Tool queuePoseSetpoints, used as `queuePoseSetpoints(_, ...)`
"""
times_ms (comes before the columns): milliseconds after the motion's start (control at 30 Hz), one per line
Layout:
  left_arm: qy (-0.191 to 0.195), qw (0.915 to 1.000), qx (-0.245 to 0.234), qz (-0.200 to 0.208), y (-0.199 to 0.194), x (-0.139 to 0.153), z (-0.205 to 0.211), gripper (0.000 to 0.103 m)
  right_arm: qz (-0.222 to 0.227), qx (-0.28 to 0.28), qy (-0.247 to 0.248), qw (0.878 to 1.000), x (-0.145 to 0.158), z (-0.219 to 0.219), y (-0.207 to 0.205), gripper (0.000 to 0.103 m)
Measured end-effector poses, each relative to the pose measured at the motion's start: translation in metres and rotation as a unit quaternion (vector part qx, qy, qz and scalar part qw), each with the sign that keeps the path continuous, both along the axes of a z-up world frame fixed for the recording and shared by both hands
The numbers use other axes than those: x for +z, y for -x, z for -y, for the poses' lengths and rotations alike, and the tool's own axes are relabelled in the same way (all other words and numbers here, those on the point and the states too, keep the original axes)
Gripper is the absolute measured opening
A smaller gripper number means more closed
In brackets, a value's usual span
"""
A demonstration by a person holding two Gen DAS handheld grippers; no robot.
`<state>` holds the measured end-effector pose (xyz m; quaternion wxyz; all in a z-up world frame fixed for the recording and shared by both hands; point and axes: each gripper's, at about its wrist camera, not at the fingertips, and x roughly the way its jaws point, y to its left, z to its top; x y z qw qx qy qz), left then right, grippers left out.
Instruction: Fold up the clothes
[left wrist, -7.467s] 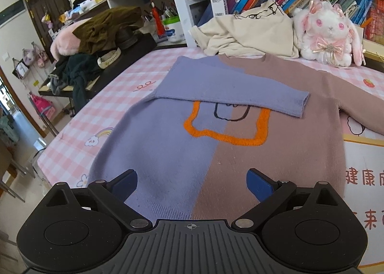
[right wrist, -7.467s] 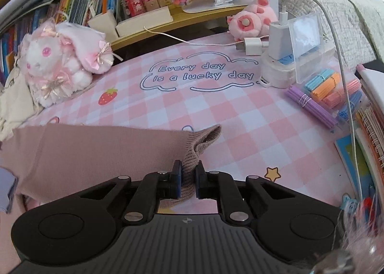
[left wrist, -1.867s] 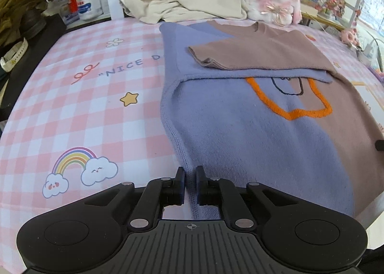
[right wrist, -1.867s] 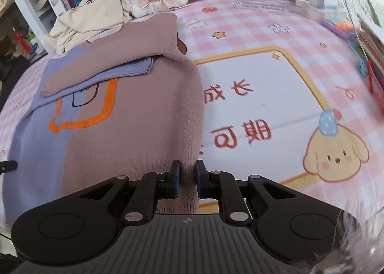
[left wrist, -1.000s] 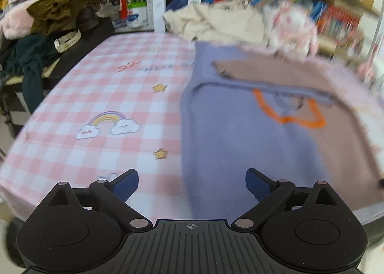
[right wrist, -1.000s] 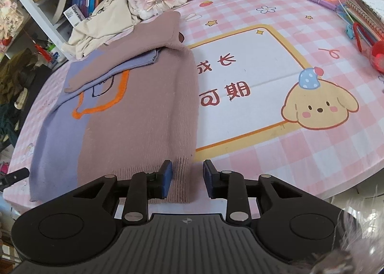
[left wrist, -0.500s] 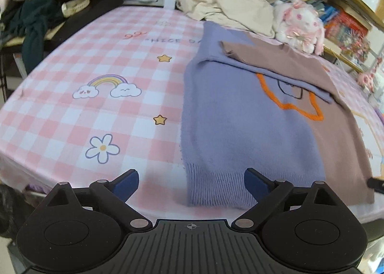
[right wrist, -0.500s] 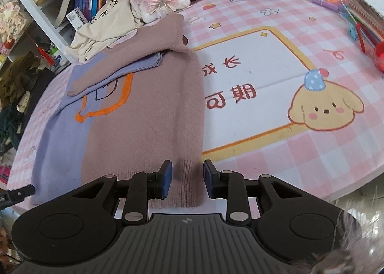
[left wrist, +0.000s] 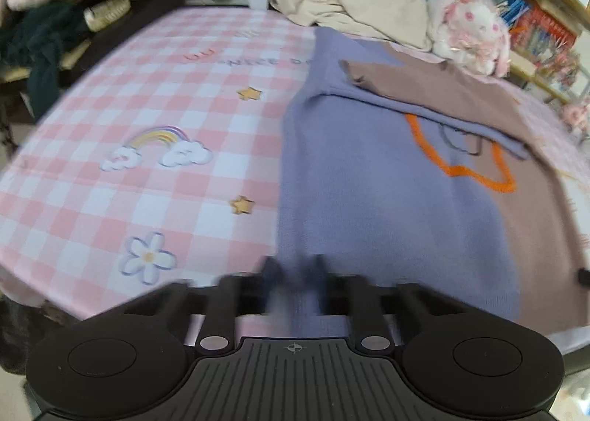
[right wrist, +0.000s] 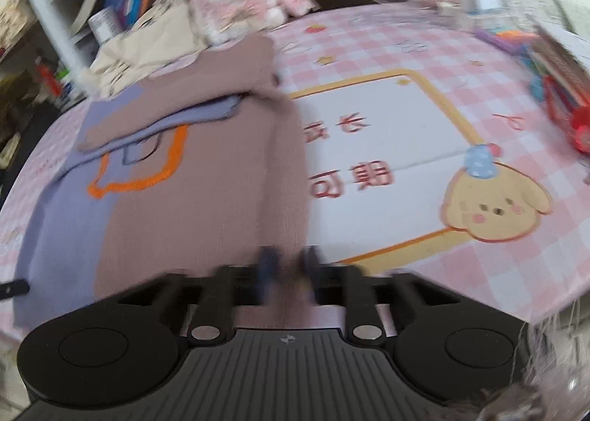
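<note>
A sweater [left wrist: 387,199], half lilac and half brown with an orange outline on the chest, lies flat on the pink checked tablecloth [left wrist: 147,89], both sleeves folded across its front. My left gripper [left wrist: 293,273] is at the lilac corner of the near hem; its blurred jaws are closing, with the ribbed edge pinched between them. In the right wrist view the sweater [right wrist: 191,207] shows its brown side. My right gripper [right wrist: 287,262] is at the brown hem corner, jaws closing with the knit between the pads.
A cream garment [left wrist: 354,4] and a white plush rabbit [left wrist: 468,26] lie beyond the sweater's collar, below a bookshelf. Dark clothes [left wrist: 44,41] are heaped off the table's left end. Pens and notebooks [right wrist: 553,63] crowd the right end. The near table edge runs just under both grippers.
The left jaws went from wide open to closed on the lilac hem corner. The right jaws narrowed onto the brown hem corner. Both grippers came in closer to the hem.
</note>
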<state>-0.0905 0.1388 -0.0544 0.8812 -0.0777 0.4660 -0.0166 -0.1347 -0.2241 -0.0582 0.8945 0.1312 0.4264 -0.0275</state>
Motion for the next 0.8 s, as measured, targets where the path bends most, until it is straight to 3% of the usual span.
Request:
queuePoseSetpoints(100,0.022,0.9997,-0.012,0.006,0.000,0.009,0.002,0.005,0.013,0.013,0.051,0.999,0.012,-0.011,-0.001,0.012)
queuePoseSetpoints(167,0.036,0.9991,-0.020,0.010,0.001,0.016,0.004,0.005,0.022,0.019,0.056,0.998,0.021,-0.013,-0.001,0.012)
queuePoseSetpoints(267,0.043,0.9985,-0.032,0.010,-0.001,0.020,0.007,0.005,0.029,0.040,0.005,0.999,0.032,-0.011,-0.002,0.012)
queuePoseSetpoints(367,0.046,0.9984,-0.032,-0.004,-0.005,0.016,0.005,0.006,0.023,0.055,-0.131,0.990,0.031,0.001,-0.009,0.011)
queuePoseSetpoints(400,0.048,0.9983,-0.031,-0.011,-0.007,0.013,0.002,0.007,0.018,0.050,-0.130,0.990,0.030,0.001,-0.012,0.013)
queuePoseSetpoints(467,0.052,0.9982,-0.015,-0.027,-0.007,0.009,-0.003,0.011,0.005,0.038,-0.104,0.994,0.026,0.001,-0.016,0.028)
queuePoseSetpoints(500,0.060,0.9976,-0.012,-0.035,-0.007,0.007,-0.006,0.012,0.002,0.034,-0.100,0.994,0.024,0.003,-0.017,0.043)
queuePoseSetpoints(567,0.080,0.9956,-0.009,-0.047,-0.006,0.003,-0.011,0.021,0.001,0.032,-0.108,0.994,0.022,0.009,-0.016,0.044)
queuePoseSetpoints(800,0.120,0.9913,0.004,-0.054,-0.004,-0.003,-0.022,0.023,-0.011,-0.008,-0.137,0.990,0.010,0.030,-0.009,0.044)
